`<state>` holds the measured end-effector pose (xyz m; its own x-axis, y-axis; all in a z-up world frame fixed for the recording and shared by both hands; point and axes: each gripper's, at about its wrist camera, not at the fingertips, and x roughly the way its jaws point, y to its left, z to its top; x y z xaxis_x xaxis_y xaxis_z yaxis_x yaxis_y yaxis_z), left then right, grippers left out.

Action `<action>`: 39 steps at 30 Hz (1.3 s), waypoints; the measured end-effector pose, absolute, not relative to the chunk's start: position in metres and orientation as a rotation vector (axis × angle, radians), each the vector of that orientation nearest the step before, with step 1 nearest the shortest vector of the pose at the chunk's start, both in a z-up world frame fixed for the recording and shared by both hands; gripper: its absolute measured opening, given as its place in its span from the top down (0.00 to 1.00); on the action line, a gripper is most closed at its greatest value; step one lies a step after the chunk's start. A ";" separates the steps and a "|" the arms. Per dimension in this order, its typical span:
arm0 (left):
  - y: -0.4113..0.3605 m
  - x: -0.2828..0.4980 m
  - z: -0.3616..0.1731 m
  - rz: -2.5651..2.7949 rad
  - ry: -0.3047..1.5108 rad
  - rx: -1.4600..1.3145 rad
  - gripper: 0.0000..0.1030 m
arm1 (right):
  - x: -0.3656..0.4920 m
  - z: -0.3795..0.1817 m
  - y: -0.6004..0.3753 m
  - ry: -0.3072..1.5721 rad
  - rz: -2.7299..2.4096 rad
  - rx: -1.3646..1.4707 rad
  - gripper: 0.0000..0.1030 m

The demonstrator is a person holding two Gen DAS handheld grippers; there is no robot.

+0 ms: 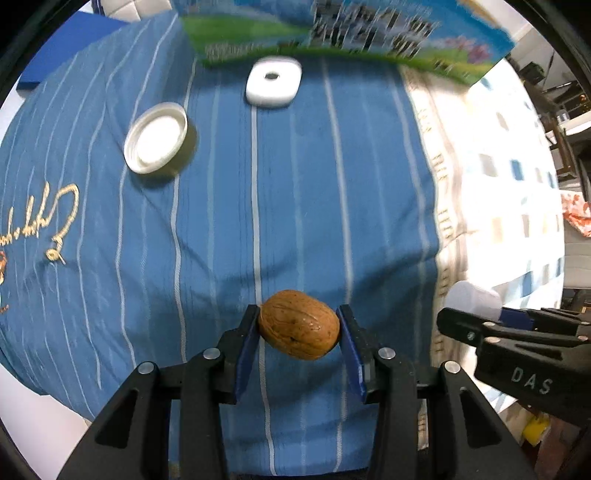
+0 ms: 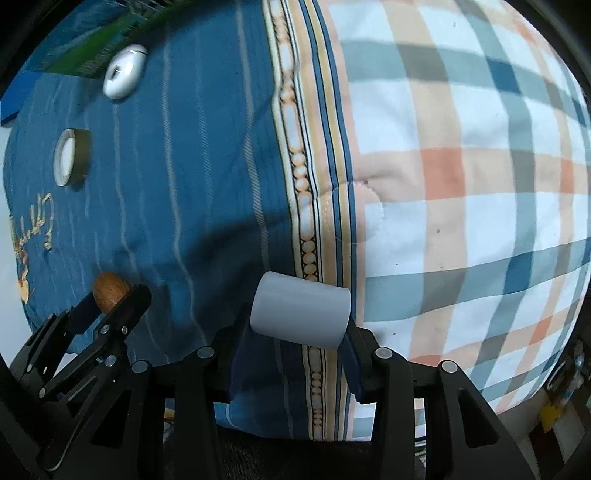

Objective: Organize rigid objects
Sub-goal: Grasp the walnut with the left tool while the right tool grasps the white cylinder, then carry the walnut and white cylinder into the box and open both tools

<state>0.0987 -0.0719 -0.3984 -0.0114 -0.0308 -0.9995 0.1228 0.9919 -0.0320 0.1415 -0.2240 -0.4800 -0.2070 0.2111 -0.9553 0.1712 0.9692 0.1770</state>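
Note:
My left gripper (image 1: 298, 324) is shut on a brown walnut (image 1: 298, 324) and holds it above the blue striped cloth (image 1: 295, 203). My right gripper (image 2: 300, 315) is shut on a pale lilac cylinder (image 2: 300, 312), over the edge where the blue cloth meets a checked quilt (image 2: 461, 177). In the right wrist view the left gripper with the walnut (image 2: 109, 291) shows at lower left. In the left wrist view the right gripper with the cylinder (image 1: 474, 299) shows at right. A white jar lid (image 1: 155, 137) and a white rounded square piece with a hole (image 1: 273, 81) lie further away on the cloth.
A colourful printed box (image 1: 351, 33) stands at the far edge of the blue cloth. A dark blue flat object (image 1: 70, 48) lies at far left. The lid (image 2: 70, 157) and white piece (image 2: 123, 72) also show in the right wrist view. Room clutter lies to the right.

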 end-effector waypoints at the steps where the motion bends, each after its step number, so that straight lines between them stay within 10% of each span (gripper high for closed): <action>1: -0.073 0.099 -0.392 -0.128 1.567 0.068 0.62 | 0.142 -0.475 -0.222 1.775 0.043 0.280 0.56; 25: -0.069 0.238 -0.234 -0.236 1.259 -0.114 0.62 | 0.251 -0.304 -0.252 1.431 0.147 0.340 0.56; 39: -0.059 0.429 -0.239 -0.203 1.202 -0.158 0.62 | 0.444 -0.313 -0.258 1.334 0.130 0.308 0.56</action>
<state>0.4293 -0.0592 -0.2387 0.3462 -0.2391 -0.9072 0.0721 0.9709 -0.2283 0.4441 -0.2580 -0.3132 0.2350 0.2676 -0.9344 0.0822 0.9524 0.2934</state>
